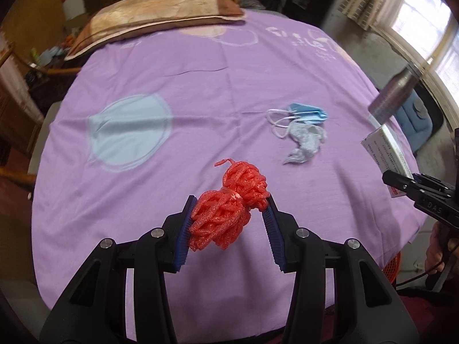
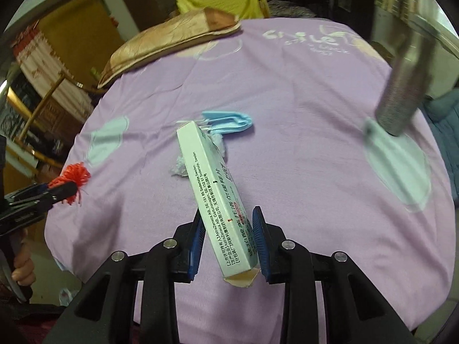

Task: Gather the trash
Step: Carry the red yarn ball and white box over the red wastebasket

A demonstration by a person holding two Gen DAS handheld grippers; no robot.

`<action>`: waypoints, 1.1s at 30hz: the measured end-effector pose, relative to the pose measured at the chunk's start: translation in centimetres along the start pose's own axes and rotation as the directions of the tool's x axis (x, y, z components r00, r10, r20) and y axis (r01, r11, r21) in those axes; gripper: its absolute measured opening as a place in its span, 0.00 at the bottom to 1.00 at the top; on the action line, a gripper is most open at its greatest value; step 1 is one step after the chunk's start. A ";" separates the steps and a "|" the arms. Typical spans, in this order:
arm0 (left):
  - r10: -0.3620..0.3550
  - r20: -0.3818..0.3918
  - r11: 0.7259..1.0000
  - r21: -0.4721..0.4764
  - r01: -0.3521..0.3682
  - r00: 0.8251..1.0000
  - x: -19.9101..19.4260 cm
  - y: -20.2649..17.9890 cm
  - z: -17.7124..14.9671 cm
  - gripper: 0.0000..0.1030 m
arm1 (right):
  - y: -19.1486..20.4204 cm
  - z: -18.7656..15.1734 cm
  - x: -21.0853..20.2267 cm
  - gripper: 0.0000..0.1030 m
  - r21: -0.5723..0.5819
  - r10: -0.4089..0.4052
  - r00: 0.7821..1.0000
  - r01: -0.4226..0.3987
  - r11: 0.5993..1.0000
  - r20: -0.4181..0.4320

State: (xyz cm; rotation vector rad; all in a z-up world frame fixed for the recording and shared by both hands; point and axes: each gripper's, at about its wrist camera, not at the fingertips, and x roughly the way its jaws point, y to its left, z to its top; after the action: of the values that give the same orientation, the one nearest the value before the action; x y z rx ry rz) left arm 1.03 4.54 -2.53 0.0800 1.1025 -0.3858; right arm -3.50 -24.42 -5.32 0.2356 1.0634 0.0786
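My left gripper is shut on a red foam net wad and holds it just over the purple bedsheet. My right gripper is shut on a long white medicine box, tilted up to the left. A blue face mask and a crumpled grey wrapper lie on the sheet ahead; the mask also shows in the right wrist view, the wrapper partly behind the box. The right gripper with its box shows at the left view's right edge.
A brown pillow lies at the bed's head. A grey metal bottle hangs blurred at the right. A red basket sits beside the bed. Furniture stands to the left.
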 end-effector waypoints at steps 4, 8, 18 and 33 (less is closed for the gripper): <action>-0.054 -0.004 0.994 0.092 0.054 0.999 0.8 -2.4 1.3 0.46 | -2.2 -1.3 -2.5 0.32 0.109 -0.037 0.998 0.033 0.993 0.041; -0.113 -0.018 0.975 0.192 0.114 0.993 1.7 -5.5 2.3 0.46 | -4.4 -3.7 -4.9 0.32 0.220 -0.089 0.994 0.072 0.973 0.070; -0.242 -0.091 0.867 0.427 0.257 0.966 3.1 -15.6 2.3 0.46 | -9.9 -12.4 -11.3 0.32 0.486 -0.278 0.954 0.191 0.853 0.112; -0.340 -0.188 0.626 0.686 0.371 0.921 3.0 -32.3 -1.3 0.46 | -18.8 -29.2 -19.6 0.32 0.817 -0.502 0.863 0.252 0.519 0.052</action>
State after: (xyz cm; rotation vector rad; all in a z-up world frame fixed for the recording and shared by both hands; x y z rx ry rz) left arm -9.91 -25.99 -1.70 0.5720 0.9463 -1.1807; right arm -39.48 -41.68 -6.36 0.7942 0.7696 -0.8539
